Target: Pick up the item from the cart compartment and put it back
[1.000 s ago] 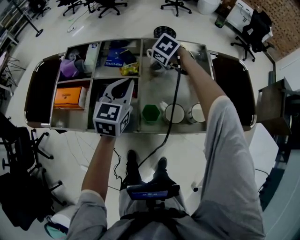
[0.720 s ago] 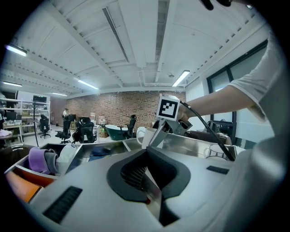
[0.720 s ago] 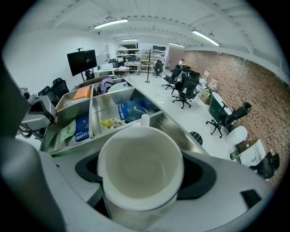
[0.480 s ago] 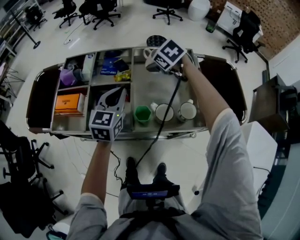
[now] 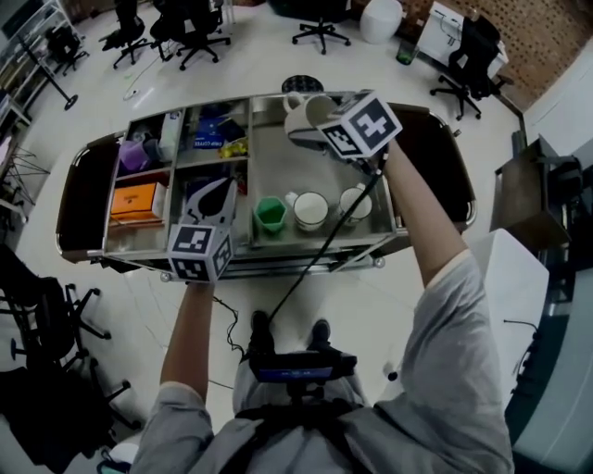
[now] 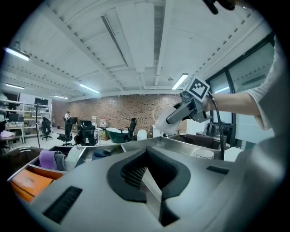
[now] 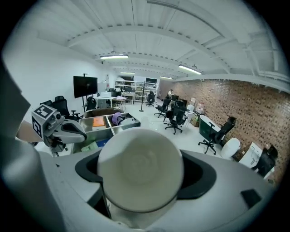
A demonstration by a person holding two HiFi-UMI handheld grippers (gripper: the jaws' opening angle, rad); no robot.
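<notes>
A white mug (image 5: 304, 113) hangs tilted in the air above the back of the steel cart (image 5: 306, 255), with my right gripper (image 5: 313, 128) shut on it. In the right gripper view the mug's round bottom (image 7: 140, 165) fills the space between the jaws of the right gripper (image 7: 140, 186). My left gripper (image 5: 218, 190) hovers over the cart's front middle compartment, jaws together and empty. From the left gripper (image 6: 147, 181) view, the mug (image 6: 164, 124) is seen held high at the right.
The right compartment holds a green cup (image 5: 271, 214) and two white mugs (image 5: 309, 210) (image 5: 354, 202). An orange box (image 5: 135, 199), a purple item (image 5: 132, 155) and a blue pack (image 5: 211, 139) fill the left compartments. Office chairs (image 5: 320, 20) stand beyond the cart.
My right gripper has lifted the mug out of the cart's back compartment, up and to the right. The left gripper has stayed over the front compartment.
</notes>
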